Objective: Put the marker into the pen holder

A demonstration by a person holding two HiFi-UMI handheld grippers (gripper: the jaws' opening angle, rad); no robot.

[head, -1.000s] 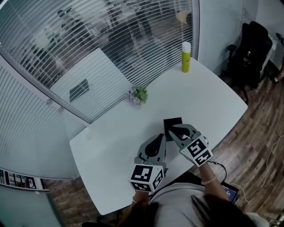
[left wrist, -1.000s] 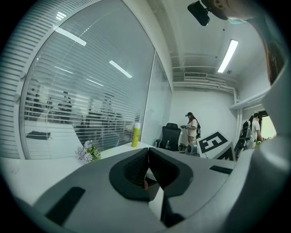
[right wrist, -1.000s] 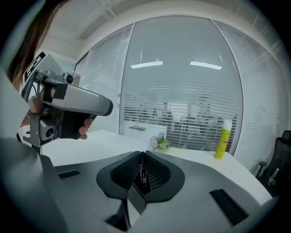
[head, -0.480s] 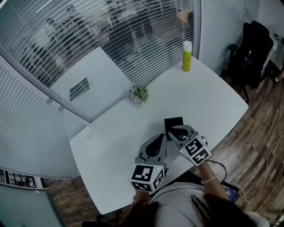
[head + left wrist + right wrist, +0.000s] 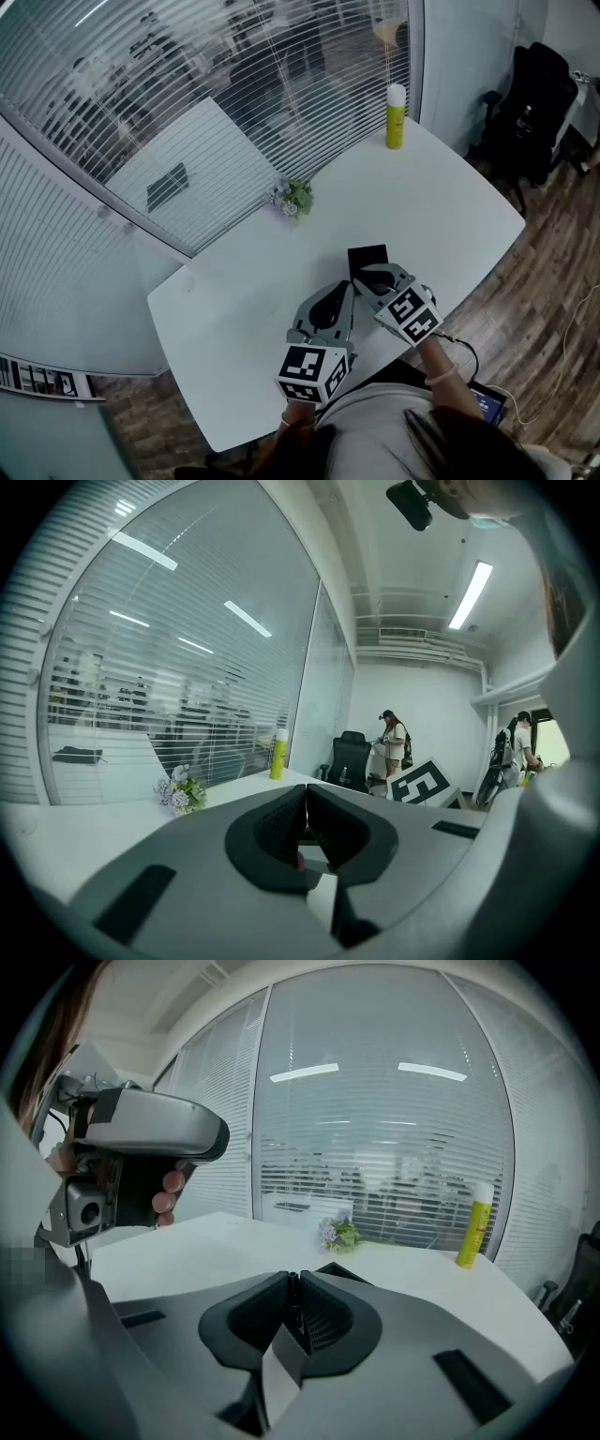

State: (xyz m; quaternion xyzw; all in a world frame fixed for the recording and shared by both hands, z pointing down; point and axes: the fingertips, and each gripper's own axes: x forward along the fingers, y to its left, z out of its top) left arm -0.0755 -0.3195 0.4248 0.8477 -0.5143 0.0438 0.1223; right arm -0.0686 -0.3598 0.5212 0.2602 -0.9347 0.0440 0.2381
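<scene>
Marker [image 5: 292,1297] sits pinched upright between jaws of the right gripper [image 5: 293,1283] near the pen holder [image 5: 367,255]; left gripper [image 5: 303,803] jaws closed together.

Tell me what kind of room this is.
Probably an office meeting room: a long white table, a glass wall with slatted blinds looking onto desks beyond, and a black office chair.

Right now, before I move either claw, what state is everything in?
Left claw: shut, pads together.
Right claw: shut on the thin black marker.
Marker: gripped upright between the pads, not yet in the holder.
Black square pen holder: standing on the white table, just beyond the right claw.
Yellow bottle with white cap: upright, capped.
</scene>
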